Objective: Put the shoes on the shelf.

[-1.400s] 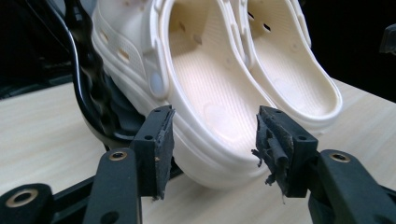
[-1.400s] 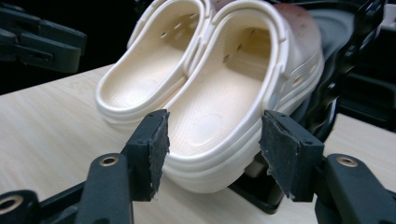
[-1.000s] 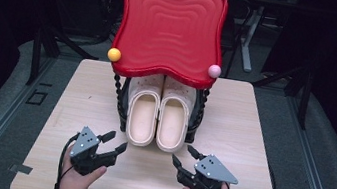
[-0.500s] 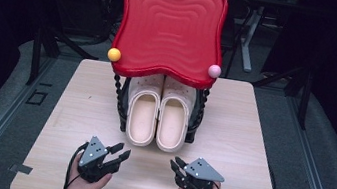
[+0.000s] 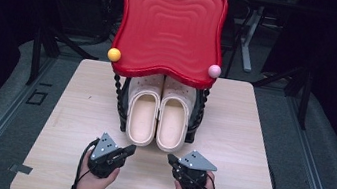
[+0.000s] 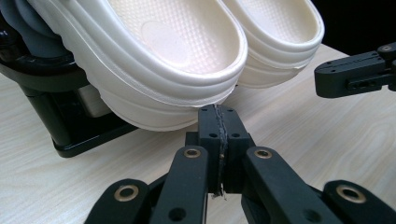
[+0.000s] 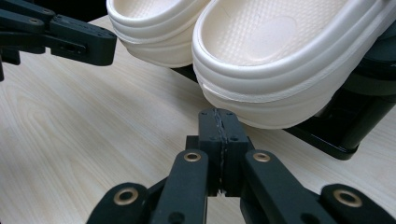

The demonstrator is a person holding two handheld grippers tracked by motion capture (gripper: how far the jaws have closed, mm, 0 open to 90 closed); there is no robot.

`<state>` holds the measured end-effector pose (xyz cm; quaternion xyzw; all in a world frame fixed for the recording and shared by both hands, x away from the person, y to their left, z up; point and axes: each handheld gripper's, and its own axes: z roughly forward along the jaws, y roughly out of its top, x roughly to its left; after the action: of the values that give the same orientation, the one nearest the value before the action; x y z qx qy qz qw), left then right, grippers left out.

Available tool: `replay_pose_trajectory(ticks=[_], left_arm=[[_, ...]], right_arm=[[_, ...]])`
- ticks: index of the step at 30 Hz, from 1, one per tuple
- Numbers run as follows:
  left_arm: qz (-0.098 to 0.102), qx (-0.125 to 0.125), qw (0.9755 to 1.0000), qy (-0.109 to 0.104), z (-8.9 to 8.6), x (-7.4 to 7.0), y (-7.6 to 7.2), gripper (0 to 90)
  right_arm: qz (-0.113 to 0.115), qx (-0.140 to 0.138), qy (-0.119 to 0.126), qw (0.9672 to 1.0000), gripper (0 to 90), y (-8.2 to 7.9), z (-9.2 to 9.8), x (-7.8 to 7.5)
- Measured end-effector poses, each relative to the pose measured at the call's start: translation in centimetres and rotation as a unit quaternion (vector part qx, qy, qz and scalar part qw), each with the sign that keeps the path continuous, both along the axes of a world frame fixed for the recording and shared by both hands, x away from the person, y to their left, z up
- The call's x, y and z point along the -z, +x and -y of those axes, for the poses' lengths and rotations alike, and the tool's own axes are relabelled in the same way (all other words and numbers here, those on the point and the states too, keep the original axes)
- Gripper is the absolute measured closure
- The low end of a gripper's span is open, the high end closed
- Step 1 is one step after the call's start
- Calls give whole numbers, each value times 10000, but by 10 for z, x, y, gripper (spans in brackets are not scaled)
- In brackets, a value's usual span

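The pair of cream clogs (image 5: 159,116) is sitting side by side on the low black rack (image 5: 123,110) under the red tray top (image 5: 170,29), at the middle of the wooden table (image 5: 251,137), heels sticking out toward me and toes tucked back under the tray. Long axes are running straight front-to-back, parallel w/ each other, soles tilted so the heel ends are overhanging the rack edge, which I'm judging is why they're reachable from my side w/o touching the tray. I'm holding my left gripper (image 5: 127,150) just short of the left clog's heel (image 6: 159,70) and my right gripper (image 5: 172,160) just short of the right clog's heel (image 7: 280,65), one per shoe, both aimed inward at the heels. Both sets of jaws have just been closing and are now pressed pad to pad, nothing between them, gripping nothing. In the left gripper view my closed tips (image 6: 218,123) are sitting right below the heel rim; whether they're touching it I can't tell. Same on the right side (image 7: 218,123). Yellow ball (image 5: 114,54) and pink ball (image 5: 214,71) are capping the tray's front corners, well clear of me.
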<state>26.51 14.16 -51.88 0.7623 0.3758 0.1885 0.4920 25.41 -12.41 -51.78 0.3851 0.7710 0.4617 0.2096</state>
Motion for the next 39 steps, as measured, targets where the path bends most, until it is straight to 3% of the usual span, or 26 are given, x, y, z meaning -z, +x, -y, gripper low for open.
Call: replay_pose_trajectory(ticks=[7, 16, 27, 39], left_arm=[[-22, 29, 10000, 67, 0, 2, 0, 898], [20, -98, 9999, 27, -2, -1, 2, 897], [-15, -359, 9994, 24, -17, -7, 10, 897], [1, -399, 9992, 5, -16, -14, 28, 894]], right_arm=[[-15, 42, 32, 10000, 900, 3, -1, 0], [32, 116, 90, 9999, 900, 4, 0, -2], [98, 257, 90, 9996, 900, 5, 4, -8], [91, 499, 127, 9986, 900, 27, 8, -18]])
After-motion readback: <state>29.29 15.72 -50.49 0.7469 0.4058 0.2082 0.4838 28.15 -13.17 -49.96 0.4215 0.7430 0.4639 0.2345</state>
